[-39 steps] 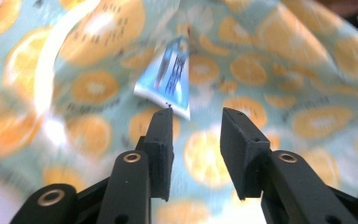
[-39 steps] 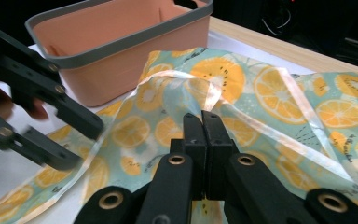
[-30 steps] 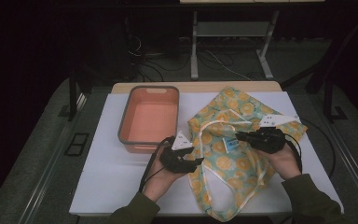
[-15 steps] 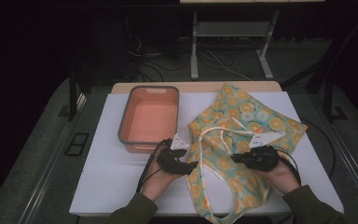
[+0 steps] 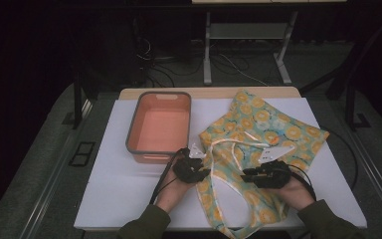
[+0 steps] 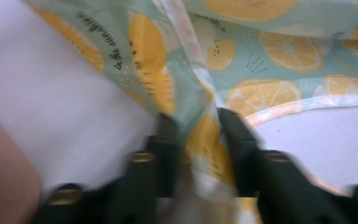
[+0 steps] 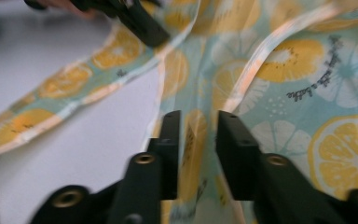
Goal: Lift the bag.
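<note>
Blurred jaws, cut-off cloth, hidden grip points

From above, your left gripper [image 5: 191, 167] and right gripper [image 5: 264, 175] cover the spots where they meet the lemon-print apron [image 5: 258, 129], so you cannot judge contact there. The apron's lower end runs off the bottom edge of the high view. In the left gripper view the jaws and the fold between them are smeared with motion, and the small black lettering on the cloth is unreadable. In the right gripper view your other gripper [image 7: 135, 18] is cut off by the top edge.
</note>
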Demonstrator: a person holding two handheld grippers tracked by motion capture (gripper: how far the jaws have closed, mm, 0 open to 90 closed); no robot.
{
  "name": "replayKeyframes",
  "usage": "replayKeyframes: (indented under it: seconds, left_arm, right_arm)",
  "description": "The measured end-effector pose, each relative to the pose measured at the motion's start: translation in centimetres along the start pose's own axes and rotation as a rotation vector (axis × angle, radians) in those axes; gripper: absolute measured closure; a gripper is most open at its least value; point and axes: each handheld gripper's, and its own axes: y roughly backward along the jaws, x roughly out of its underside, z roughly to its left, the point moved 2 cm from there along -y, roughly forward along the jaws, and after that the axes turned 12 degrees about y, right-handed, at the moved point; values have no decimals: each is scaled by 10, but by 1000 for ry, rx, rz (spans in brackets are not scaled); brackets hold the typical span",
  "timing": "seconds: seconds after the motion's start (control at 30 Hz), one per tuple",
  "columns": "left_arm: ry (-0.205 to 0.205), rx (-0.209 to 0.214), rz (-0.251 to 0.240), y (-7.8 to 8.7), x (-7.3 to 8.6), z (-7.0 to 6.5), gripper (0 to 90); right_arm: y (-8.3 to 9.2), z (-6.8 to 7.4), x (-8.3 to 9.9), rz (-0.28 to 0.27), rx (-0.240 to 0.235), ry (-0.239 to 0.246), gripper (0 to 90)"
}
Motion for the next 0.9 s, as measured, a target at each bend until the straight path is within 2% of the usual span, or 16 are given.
replayKeyframes:
  seconds: [0.07,0.13,0.2,0.27,0.4,0.5,0.6,0.67,0.83,0.9]
  left_arm:
    - [4,16,-2,2,0,0,870]
    - [17,29,-11,5,0,0,876]
    - [36,52,-27,8,0,1,879]
    - [53,71,-47,12,0,2,880]
    - [69,94,-71,18,0,3,882]
    - [71,98,-73,19,0,3,883]
    - [70,102,-72,19,1,4,883]
    - [73,107,-73,19,1,4,883]
    - [80,127,-79,21,1,3,883]
    - [79,132,-80,22,1,2,882]
  right_arm:
    - [10,5,-1,-30,2,-9,608]
    - [19,13,1,-44,5,-6,572]
    - [23,21,5,-39,-13,-11,529]
    - [20,29,12,-8,-21,-10,475]
    - [6,42,26,90,-46,6,413]
    - [-4,46,30,150,-25,43,392]
    - [-4,45,29,159,13,84,521]
    - [-3,42,30,163,24,65,630]
    - [-1,34,31,171,51,63,876]
    - [-1,31,31,170,51,63,893]
